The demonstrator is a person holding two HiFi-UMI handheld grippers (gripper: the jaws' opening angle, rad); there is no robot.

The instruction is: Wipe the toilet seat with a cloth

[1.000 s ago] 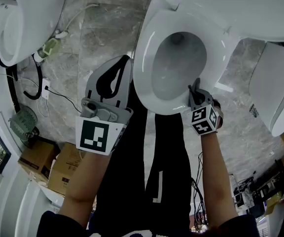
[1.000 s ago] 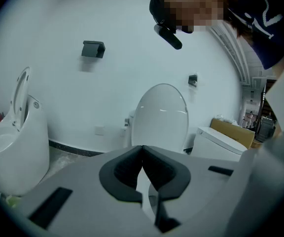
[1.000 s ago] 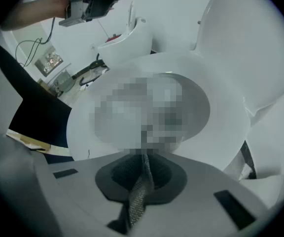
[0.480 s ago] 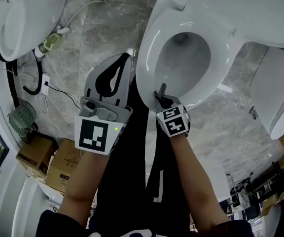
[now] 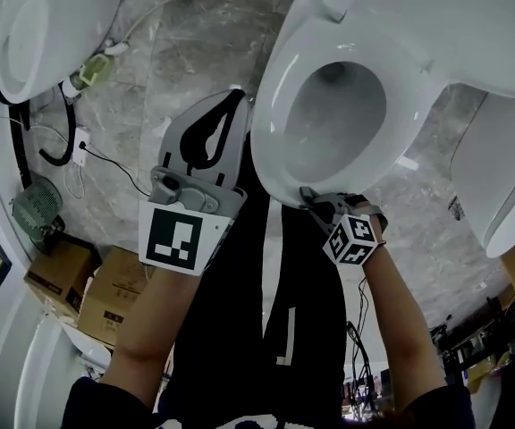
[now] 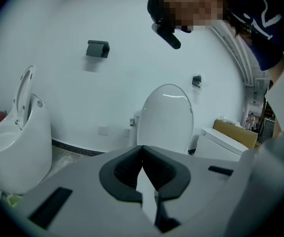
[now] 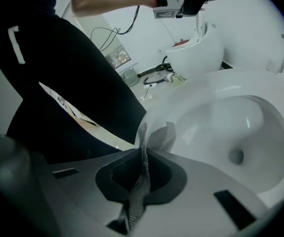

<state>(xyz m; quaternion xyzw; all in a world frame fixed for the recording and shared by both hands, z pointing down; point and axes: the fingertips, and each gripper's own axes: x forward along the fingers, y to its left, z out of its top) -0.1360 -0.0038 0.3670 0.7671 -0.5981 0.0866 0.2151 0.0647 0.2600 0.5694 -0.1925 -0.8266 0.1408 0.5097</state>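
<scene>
R gripper (image 7: 144, 157), fingers clamped on thin grey mesh cloth (image 7: 158, 137), at white oval toilet seat (image 5: 275, 105) near rim. L gripper (image 6: 143, 154) fingers together, empty. Best: press cloth flat, follow rim curve steadily.

You had the grey mesh cloth (image 7: 157, 137) pinched upright between the closed jaws of your right gripper (image 7: 143, 157). Its crumpled top met the front edge of the glossy white toilet seat (image 5: 271, 123), which lay lowered over the bowl (image 5: 329, 123).

The toilet seat (image 5: 270, 123) is glossy white, the cloth (image 7: 157, 135) grey mesh-patterned, the floor (image 5: 186, 61) veined grey.
</scene>
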